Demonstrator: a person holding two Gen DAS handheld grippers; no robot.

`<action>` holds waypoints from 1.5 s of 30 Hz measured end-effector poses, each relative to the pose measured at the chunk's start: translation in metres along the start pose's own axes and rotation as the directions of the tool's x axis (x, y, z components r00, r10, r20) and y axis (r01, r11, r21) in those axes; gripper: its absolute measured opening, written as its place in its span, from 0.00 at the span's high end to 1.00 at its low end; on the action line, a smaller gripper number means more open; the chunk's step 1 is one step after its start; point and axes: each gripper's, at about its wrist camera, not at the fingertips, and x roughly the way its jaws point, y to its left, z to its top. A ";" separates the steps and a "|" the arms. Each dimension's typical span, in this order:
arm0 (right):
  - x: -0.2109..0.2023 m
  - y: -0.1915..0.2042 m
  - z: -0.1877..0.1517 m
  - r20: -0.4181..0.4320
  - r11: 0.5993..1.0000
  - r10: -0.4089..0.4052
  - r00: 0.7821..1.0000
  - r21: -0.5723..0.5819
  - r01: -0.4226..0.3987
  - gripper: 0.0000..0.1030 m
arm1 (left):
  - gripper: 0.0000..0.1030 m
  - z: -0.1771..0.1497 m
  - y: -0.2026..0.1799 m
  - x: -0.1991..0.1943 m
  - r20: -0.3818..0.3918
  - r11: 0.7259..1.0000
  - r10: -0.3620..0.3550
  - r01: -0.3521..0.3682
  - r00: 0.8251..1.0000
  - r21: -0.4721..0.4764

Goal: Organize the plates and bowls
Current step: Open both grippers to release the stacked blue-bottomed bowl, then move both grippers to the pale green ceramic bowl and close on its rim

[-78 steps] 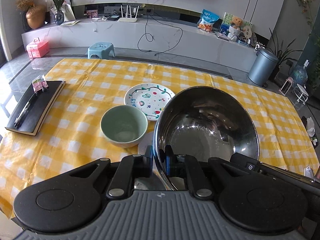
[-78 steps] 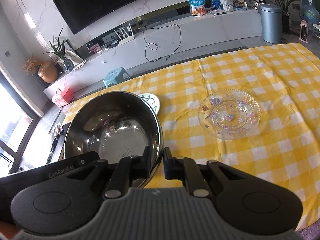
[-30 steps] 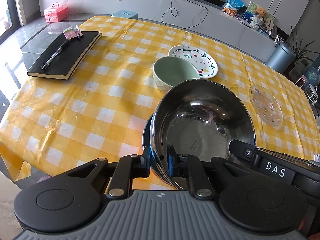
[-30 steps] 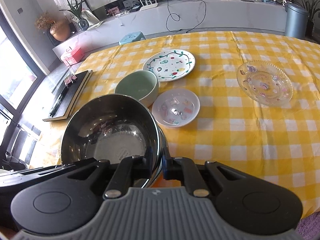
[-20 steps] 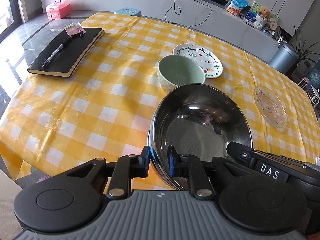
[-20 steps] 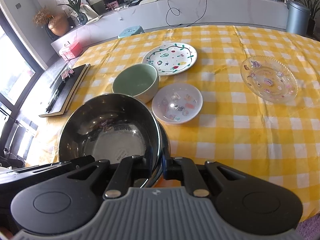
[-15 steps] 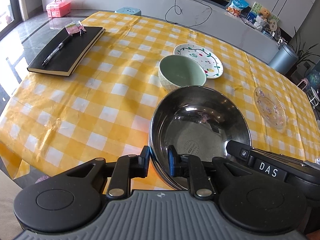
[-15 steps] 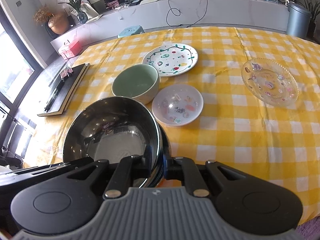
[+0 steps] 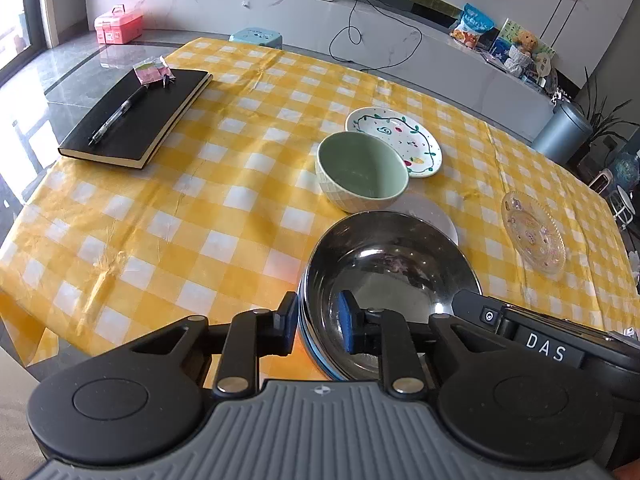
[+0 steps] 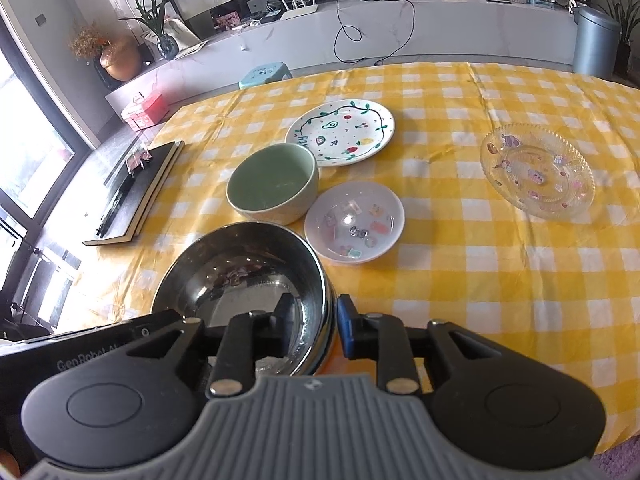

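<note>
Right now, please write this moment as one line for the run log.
steel bowl: on tablecloth, near edge | left gripper: open, straddling rim | right gripper: open, straddling rim | green bowl: behind it

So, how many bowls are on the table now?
2: the steel bowl at the near edge, its rim between the fingers of both grippers, and the green bowl just behind it. None seems hidden.
</note>
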 end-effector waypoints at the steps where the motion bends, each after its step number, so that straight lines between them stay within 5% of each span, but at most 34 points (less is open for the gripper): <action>1: -0.002 0.000 0.000 0.006 1.000 0.005 1.000 0.002 -0.005 0.75 | 0.72 0.000 0.000 -0.001 0.004 1.000 -0.002 0.002 1.000 -0.001; 17: -0.022 -0.014 0.013 0.124 0.999 0.030 0.992 0.030 -0.034 0.55 | 0.61 0.013 -0.010 -0.007 0.087 0.999 -0.022 0.019 0.996 0.031; 20: -0.025 -0.014 0.016 0.145 0.998 -0.032 0.989 0.052 0.025 0.36 | 0.61 0.018 -0.011 -0.003 0.082 0.999 -0.016 0.012 0.997 0.045; 29: -0.016 -0.018 0.029 0.179 0.996 -0.084 0.980 0.053 0.076 0.37 | 0.61 0.034 -0.015 0.007 0.098 0.997 0.015 -0.022 0.995 0.072; 45: 0.043 -0.018 0.075 0.049 0.996 -0.035 0.998 0.078 0.031 0.37 | 0.55 0.078 0.000 0.051 0.049 0.999 0.011 -0.013 0.999 0.046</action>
